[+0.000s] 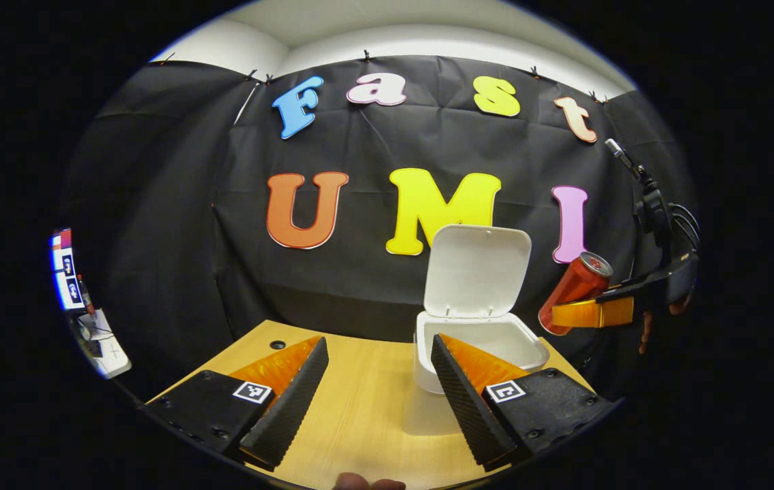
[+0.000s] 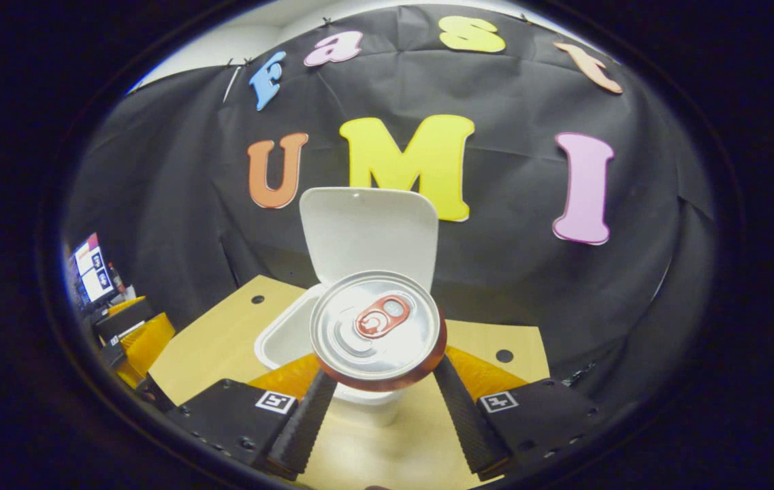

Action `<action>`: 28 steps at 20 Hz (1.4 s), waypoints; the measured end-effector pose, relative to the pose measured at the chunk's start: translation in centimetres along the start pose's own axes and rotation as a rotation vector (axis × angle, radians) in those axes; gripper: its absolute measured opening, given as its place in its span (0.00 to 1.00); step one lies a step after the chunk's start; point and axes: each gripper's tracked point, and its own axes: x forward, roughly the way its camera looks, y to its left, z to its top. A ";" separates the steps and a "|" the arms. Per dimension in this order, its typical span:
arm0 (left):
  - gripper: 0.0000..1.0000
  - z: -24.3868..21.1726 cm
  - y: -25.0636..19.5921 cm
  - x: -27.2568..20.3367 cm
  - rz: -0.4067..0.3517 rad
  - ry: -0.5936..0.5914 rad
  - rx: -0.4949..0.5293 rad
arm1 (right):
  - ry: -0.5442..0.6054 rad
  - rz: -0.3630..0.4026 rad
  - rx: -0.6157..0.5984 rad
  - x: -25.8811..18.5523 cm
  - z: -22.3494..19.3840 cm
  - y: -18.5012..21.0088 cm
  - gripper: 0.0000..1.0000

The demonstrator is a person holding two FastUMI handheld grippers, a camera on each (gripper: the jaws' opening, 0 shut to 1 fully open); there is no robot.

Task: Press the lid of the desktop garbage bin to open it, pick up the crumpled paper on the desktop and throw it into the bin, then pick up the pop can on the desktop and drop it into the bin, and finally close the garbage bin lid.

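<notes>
Can is pinched tilted in the right gripper above the bin, lid up at 12 o'clock; left gripper is spread empty, so an early drop could bounce off the rim.

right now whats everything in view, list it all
garbage bin: one, white, stands on the desk, lid up
bin lid: one, white, raised upright at the back of the bin
pop can: one, red with a silver top, held tilted in the air to the right of the bin, its top facing the right gripper's camera
desk: one, light wood, with small round holes near its far edge
booth wall: black cloth, behind the desk
screen: one, lit, far left beyond the desk
left tongs: open, low over the desk, nothing between them
right tongs: shut on the pop can
fingertip: of the person, bottom edge of the left gripper view
</notes>
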 end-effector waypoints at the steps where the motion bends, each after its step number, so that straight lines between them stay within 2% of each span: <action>1: 0.98 0.0 0.8 -0.4 0.019 -0.001 0.002 | 0.010 0.013 -0.003 0.8 0.3 0.7 0.82; 6: 0.98 -0.1 4.5 -2.5 0.113 -0.005 0.005 | 0.082 0.012 -0.018 5.3 0.3 2.1 0.83; 11: 0.98 -0.1 5.6 -3.0 0.156 0.000 -0.006 | 0.103 0.002 -0.033 7.4 0.6 2.5 0.82; 17: 0.98 0.1 5.8 -3.0 0.170 0.002 0.001 | 0.116 -0.005 -0.045 8.5 0.5 2.7 0.83; 21: 0.98 0.2 5.8 -3.3 0.173 0.000 0.005 | 0.094 -0.015 -0.019 8.9 1.5 2.5 0.88; 28: 0.98 0.3 4.9 -3.1 0.155 -0.003 -0.009 | 0.018 -0.064 0.003 6.8 3.3 1.2 0.91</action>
